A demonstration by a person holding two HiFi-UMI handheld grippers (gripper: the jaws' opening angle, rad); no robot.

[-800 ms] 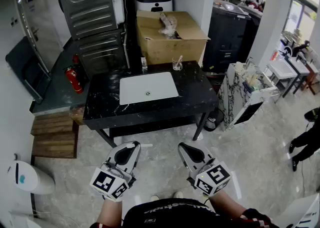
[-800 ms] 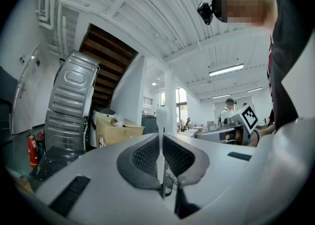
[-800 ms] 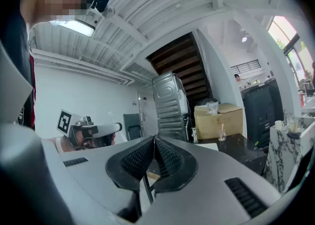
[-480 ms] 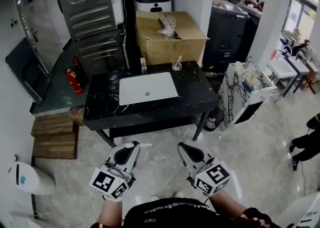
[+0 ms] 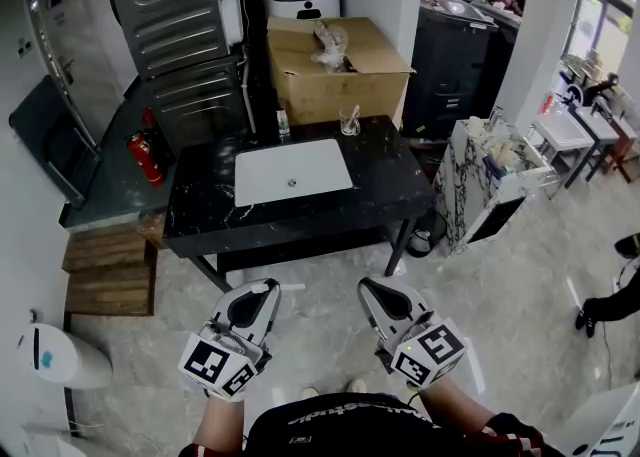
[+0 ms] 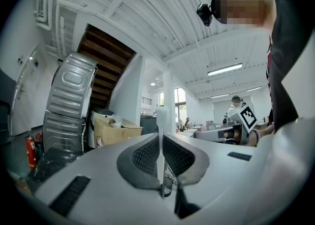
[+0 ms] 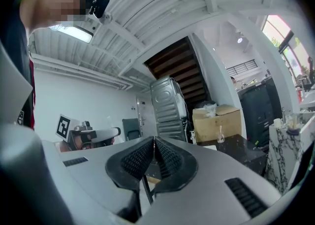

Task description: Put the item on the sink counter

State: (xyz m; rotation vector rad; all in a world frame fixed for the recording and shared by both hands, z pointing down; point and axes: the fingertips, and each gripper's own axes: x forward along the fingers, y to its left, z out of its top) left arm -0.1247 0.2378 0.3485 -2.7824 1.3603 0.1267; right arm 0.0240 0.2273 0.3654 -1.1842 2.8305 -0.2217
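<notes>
The black marble sink counter (image 5: 390, 185) with its white basin (image 5: 292, 173) stands a step ahead of me. A small bottle (image 5: 283, 123) and a clear glass (image 5: 349, 123) sit at its back edge. My left gripper (image 5: 262, 290) and right gripper (image 5: 368, 288) hang low over the floor in front of the counter, side by side, well short of it. In the left gripper view the left gripper (image 6: 161, 113) has its jaws pressed together with nothing between them. The right gripper (image 7: 153, 140) is likewise shut and empty, with the counter (image 7: 236, 145) ahead to its right.
An open cardboard box (image 5: 335, 70) stands behind the counter, beside a grey metal appliance (image 5: 175, 35). A red fire extinguisher (image 5: 145, 158) and wooden pallets (image 5: 105, 270) lie to the left. A marble-patterned stand (image 5: 490, 185) is to the right. A person's legs (image 5: 610, 295) show at far right.
The counter has slid slightly left and up in the head view. Both grippers stay low and shut, and the person at the far right has shifted lower.
</notes>
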